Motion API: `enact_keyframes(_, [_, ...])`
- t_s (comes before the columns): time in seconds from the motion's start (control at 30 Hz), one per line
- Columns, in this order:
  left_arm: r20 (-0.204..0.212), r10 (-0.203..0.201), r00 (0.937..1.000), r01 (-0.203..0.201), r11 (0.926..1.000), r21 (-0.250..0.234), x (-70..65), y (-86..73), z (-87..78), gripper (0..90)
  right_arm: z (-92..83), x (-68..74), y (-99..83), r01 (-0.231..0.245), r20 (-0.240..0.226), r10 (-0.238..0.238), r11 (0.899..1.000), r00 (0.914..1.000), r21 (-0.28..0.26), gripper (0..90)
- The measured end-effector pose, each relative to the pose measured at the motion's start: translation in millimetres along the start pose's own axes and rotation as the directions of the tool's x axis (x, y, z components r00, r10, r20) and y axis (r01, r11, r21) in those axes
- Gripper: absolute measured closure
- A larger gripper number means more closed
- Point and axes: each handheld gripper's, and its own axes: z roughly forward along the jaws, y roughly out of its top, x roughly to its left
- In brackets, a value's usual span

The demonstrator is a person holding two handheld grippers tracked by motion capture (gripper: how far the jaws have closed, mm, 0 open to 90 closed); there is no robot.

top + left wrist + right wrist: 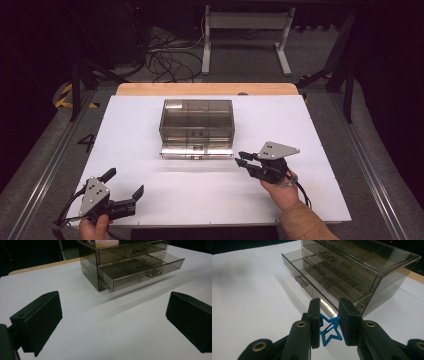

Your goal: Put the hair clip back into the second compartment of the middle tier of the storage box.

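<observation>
A smoked see-through drawer box (197,117) stands mid-table, its bottom drawer (196,150) pulled out toward me. In the right gripper view, a small blue star-shaped clip (329,332) is pinched between the pads of my right gripper (329,315), just in front of the open drawer (319,280) and near its right corner. From above, the right gripper (241,158) hovers beside the drawer's right front corner. My left gripper (125,182) sits near the table's front left with its jaws wide apart and nothing between them; its own view looks at the box (120,255) and the open drawer (142,270).
The box sits on a white sheet (150,125) over a wooden tabletop (150,89). Inside, the open drawer is split into several compartments. Beyond the table are a tangle of cables (167,57) and a white stand (245,30) on the floor.
</observation>
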Motion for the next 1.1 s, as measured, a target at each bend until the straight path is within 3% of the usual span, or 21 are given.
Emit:
enact_keyframes(0.6, [0.003,0.002,1.0000,-0.002,1.0000,0.001,0.1,0.1,-0.1,1.2,22.4,3.4,32.0,-0.003,-0.056,0.005,0.999,0.9984,0.040,72.6])
enact_keyframes(1.1, [0.004,0.003,1.0000,-0.003,1.0000,0.004,0.1,-0.1,0.3,1.2,43.5,6.7,47.3,-0.003,-0.073,0.009,0.997,0.9973,0.080,72.6])
